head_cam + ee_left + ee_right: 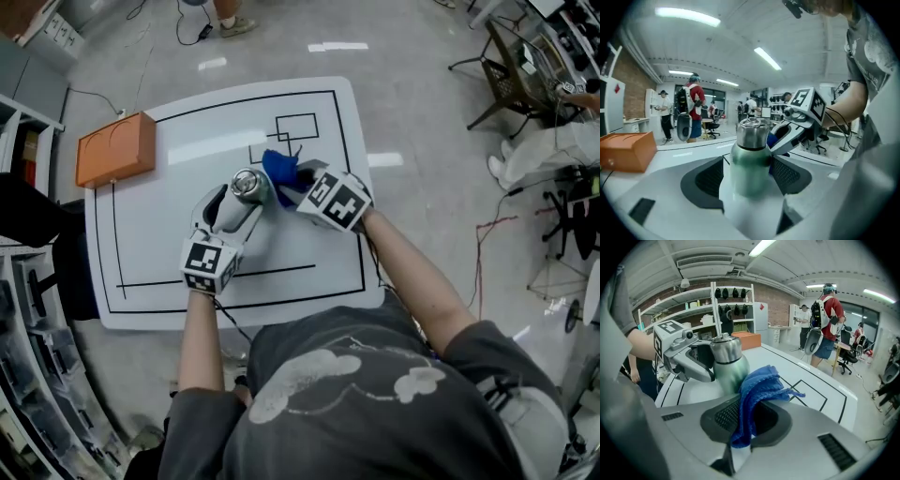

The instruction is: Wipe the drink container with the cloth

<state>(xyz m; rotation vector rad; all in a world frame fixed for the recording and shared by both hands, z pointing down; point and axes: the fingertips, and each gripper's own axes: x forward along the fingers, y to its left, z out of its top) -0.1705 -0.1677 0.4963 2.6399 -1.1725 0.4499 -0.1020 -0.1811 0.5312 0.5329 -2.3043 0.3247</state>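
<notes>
Drink container (750, 154) clamped in my left gripper (749, 180); right gripper (751, 423) pinches blue cloth (759, 385) against it. I should press evenly, stroking around the body.

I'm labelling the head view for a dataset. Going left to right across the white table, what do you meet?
Orange box → drink container → blue cloth → right claw, which grips that cloth.
</notes>
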